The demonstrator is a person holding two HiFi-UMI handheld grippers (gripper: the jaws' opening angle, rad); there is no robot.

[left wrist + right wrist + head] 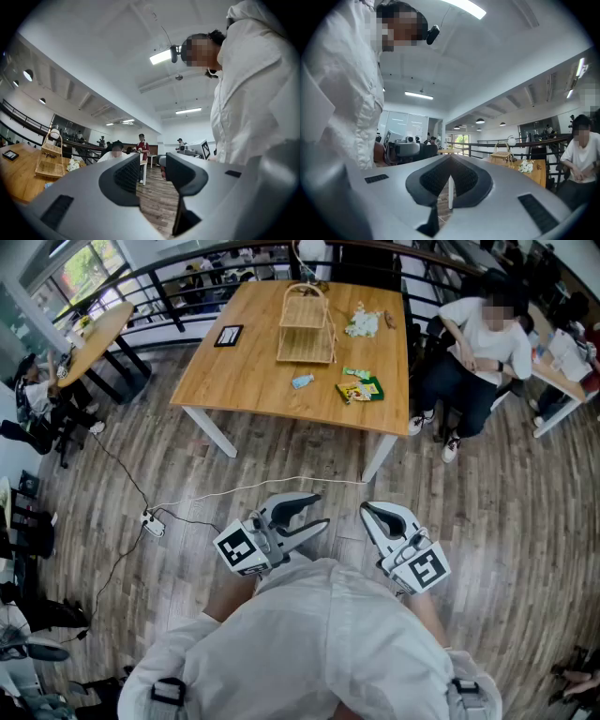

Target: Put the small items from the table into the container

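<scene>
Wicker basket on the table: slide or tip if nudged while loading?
The wicker basket looks light and open-weave, so a nudge would probably slide it on the smooth wooden table. Its tall hoop handle likely makes it tippy if caught. It seems stiff, not floppy.

Wooden table (pixel 246 373) with wicker basket (pixel 306 329), black tablet (pixel 228 335), perhaps snack packets (pixel 361 388)

Well ahead of the left gripper (pixel 319 510) and the right gripper (pixel 367 512), a wooden table (pixel 244 371) stands on white legs. A grey-brown plank floor (pixel 281 465) lies below both. Beyond the table runs a black railing (pixel 169 282). A second wooden table (pixel 98 329) stands far to the left gripper's left, near windows (pixel 80 268). Strip lights (pixel 161 56) hang from a white ceiling (pixel 93 56) above.
</scene>
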